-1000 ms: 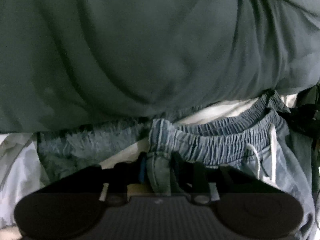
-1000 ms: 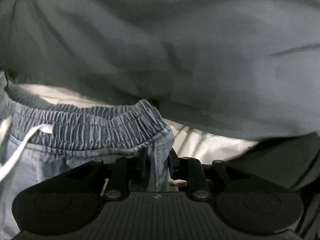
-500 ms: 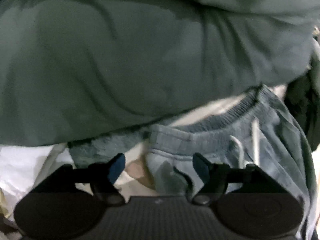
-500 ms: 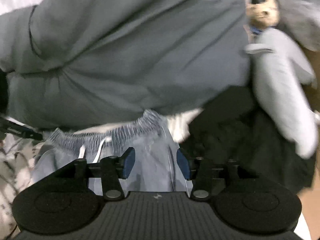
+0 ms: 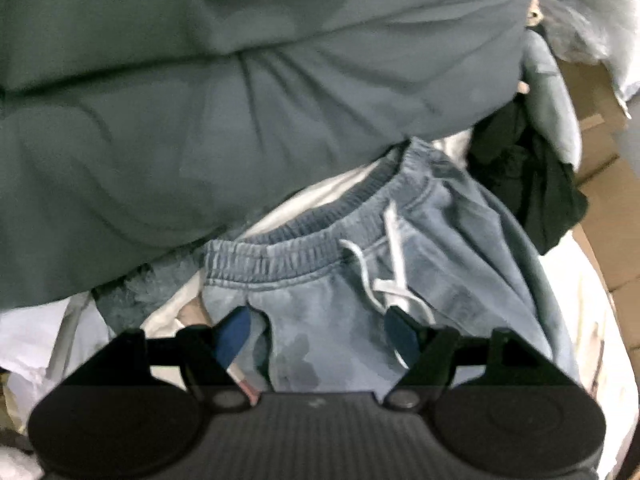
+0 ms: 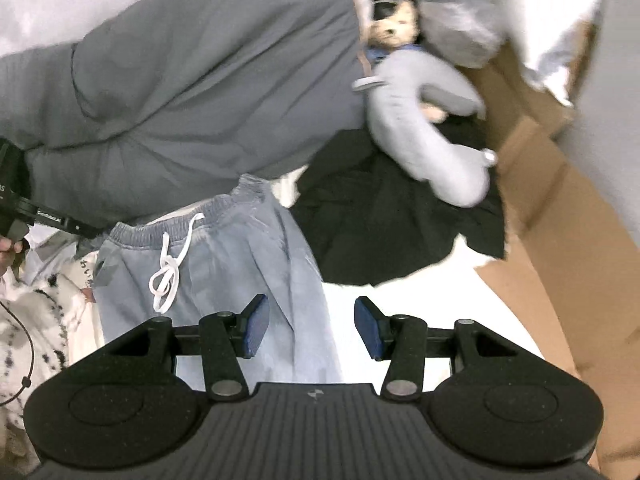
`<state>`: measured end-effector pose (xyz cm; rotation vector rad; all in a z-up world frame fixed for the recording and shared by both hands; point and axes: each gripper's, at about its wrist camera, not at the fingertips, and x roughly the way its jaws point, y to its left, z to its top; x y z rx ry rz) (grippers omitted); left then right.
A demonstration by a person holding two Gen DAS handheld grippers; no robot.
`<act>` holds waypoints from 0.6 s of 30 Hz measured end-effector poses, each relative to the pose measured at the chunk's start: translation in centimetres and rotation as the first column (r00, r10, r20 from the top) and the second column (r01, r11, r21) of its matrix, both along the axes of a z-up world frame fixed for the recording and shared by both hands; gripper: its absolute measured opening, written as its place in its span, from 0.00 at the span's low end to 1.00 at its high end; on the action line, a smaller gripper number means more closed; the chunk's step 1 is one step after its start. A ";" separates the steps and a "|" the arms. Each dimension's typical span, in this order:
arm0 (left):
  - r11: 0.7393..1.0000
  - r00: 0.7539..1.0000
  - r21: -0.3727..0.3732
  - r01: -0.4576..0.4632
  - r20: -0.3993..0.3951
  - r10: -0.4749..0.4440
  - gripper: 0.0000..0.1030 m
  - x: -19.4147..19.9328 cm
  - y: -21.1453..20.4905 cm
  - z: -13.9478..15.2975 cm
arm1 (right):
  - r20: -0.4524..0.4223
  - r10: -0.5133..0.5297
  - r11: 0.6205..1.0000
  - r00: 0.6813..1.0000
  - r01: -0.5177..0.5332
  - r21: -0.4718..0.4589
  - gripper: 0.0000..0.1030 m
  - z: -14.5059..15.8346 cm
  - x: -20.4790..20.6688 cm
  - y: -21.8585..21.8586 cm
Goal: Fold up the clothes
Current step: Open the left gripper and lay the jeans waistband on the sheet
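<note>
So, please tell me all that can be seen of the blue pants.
The pants are faded blue, soft cotton by the look, with a gathered elastic waistband and a white drawstring tied in a bow. They lie spread on the white surface, waistband tucked under the grey garment, a black cloth beside them. Neither claw touches them.

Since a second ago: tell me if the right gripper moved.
Yes. The right gripper let go of the blue shorts and pulled back from their waistband, now open.

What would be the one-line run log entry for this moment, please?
stage: between grasps | left gripper: jaws open, over blue pants | right gripper: jaws open, empty | white drawstring: tied | grey garment: behind waistband
</note>
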<state>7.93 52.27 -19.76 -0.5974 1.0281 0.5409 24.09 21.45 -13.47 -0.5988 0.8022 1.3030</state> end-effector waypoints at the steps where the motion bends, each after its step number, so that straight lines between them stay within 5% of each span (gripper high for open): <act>1: 1.000 1.000 0.006 0.001 0.003 -0.001 0.74 0.1 -0.2 0.5 | -0.005 -0.006 1.000 1.000 0.006 0.002 0.52 0.6 0.1 -0.8; 11: 0.998 0.997 0.047 0.042 0.063 -0.045 0.81 0.3 -2.4 8.7 | 0.027 -0.072 0.997 0.997 0.071 0.040 0.53 8.6 1.5 -11.1; 18: 0.994 0.995 0.056 0.088 0.041 -0.091 0.81 1.4 -5.5 11.9 | 0.058 -0.151 0.988 0.987 0.148 0.050 0.53 11.6 1.0 -19.6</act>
